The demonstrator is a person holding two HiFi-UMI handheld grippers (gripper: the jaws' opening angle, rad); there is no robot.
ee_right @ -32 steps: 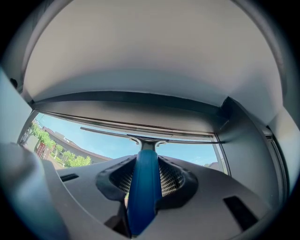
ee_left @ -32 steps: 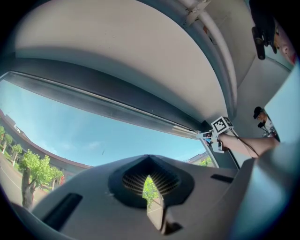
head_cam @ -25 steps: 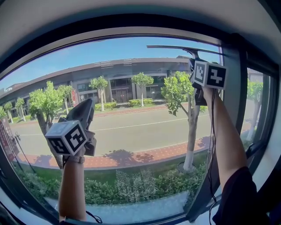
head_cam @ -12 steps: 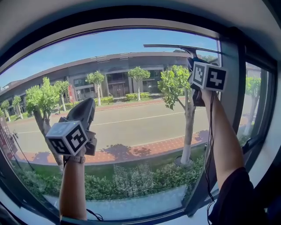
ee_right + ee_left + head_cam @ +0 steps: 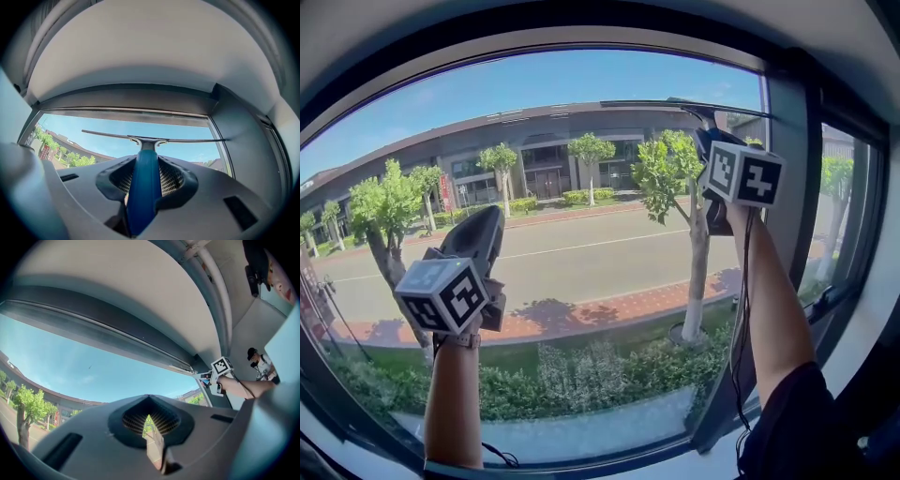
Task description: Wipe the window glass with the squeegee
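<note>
Overhead, right gripper point(image 5: 143, 169) jaws pinch blue-handled, thin-bladed squeegee point(image 5: 146, 142); left gripper point(image 5: 152, 423) jaws seemingly together.

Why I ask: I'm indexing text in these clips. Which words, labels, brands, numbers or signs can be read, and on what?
No text can be read in any view.
Left marker cube: black-and-white square pattern only, no letters.
Right marker cube: the same, no letters.
Red sign across the street: too small to read.
Squeegee: no label or brand shows.
</note>
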